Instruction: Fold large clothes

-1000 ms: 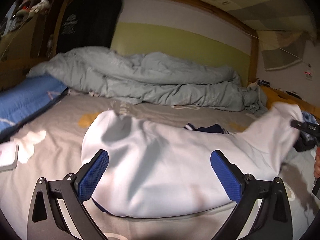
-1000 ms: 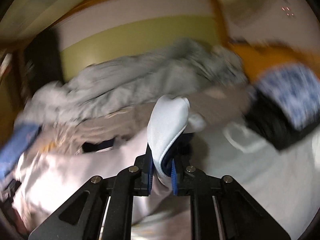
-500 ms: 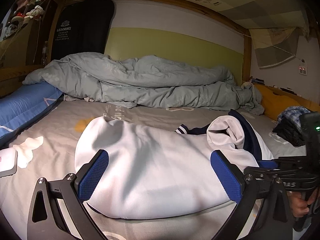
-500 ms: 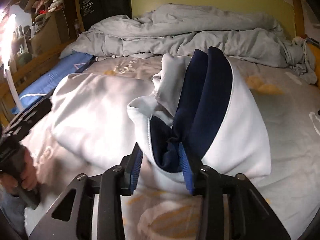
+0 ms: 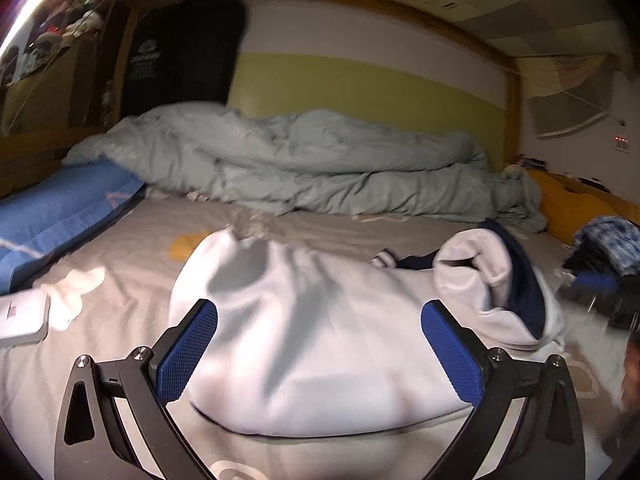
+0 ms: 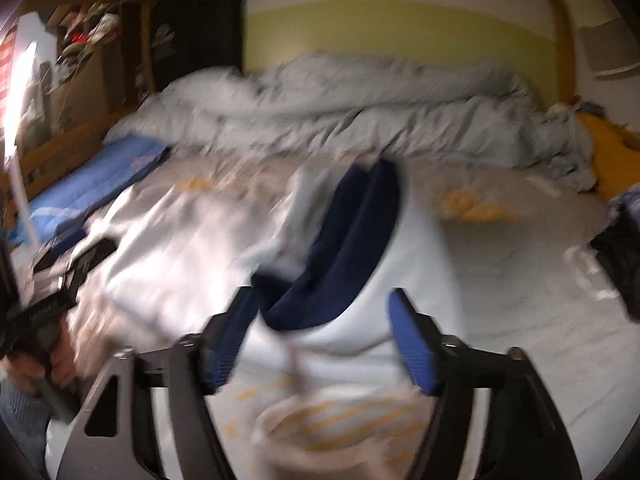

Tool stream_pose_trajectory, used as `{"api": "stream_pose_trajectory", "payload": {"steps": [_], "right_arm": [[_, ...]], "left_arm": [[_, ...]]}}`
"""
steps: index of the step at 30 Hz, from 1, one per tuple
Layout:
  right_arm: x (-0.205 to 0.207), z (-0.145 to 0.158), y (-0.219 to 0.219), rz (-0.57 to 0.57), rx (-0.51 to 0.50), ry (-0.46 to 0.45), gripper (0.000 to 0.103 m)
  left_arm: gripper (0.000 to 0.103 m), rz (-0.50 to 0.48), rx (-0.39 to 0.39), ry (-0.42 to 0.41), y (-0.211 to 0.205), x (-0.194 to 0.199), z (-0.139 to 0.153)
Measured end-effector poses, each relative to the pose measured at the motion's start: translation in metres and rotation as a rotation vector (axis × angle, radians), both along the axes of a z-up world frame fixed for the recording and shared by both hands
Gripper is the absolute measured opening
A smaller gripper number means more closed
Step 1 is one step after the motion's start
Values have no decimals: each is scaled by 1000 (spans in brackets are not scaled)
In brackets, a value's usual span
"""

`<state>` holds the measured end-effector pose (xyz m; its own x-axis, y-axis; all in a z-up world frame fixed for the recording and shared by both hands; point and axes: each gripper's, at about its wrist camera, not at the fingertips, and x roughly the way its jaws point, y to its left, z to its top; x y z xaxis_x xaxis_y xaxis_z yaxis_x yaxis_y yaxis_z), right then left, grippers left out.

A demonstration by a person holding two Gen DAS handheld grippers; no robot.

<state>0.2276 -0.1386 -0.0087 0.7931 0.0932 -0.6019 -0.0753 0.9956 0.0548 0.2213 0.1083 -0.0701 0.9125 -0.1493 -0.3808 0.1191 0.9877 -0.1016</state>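
Both jaws apart, right opening; white sweatshirt (image 5: 320,340) apparently between, untouched.

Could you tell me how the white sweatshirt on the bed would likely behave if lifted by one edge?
The white sweatshirt would probably sag and drape, since it lies in soft folds. Its turned-over navy-lined part might unfold; the thick fabric suggests some weight.

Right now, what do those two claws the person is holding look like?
Each claw, left and right, is a black frame with triangular cut-outs, silver screws and two fingers faced with blue textured pads. A grey knitted sleeve shows by the left one's handle.
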Motion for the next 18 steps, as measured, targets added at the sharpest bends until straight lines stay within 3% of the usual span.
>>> {"api": "stream_pose_trajectory", "payload": {"steps": [2, 4, 6, 7, 9, 14, 18], "right_arm": [[13, 12, -15, -102, -24, -47, 81], [37, 15, -30, -158, -21, -35, 80], [67, 2, -35, -130, -2, 49, 65], [80, -7, -33, -91, 11, 102, 52], [94, -28, -19, -19, 10, 172, 43], [102, -46, -2, 32, 40, 214, 43], [101, -49, 3, 64, -27, 221, 43]], "left_arm": [[103, 45, -32, 57, 10, 9, -5], [103, 76, -76, 120, 21, 19, -11], [103, 73, -142, 238, 32, 35, -24], [103, 66, -186, 302, 39, 43, -32], [103, 96, -217, 348, 46, 48, -40], [103, 89, -299, 432, 58, 60, -55], [103, 75, -316, 445, 58, 65, -57]]}}
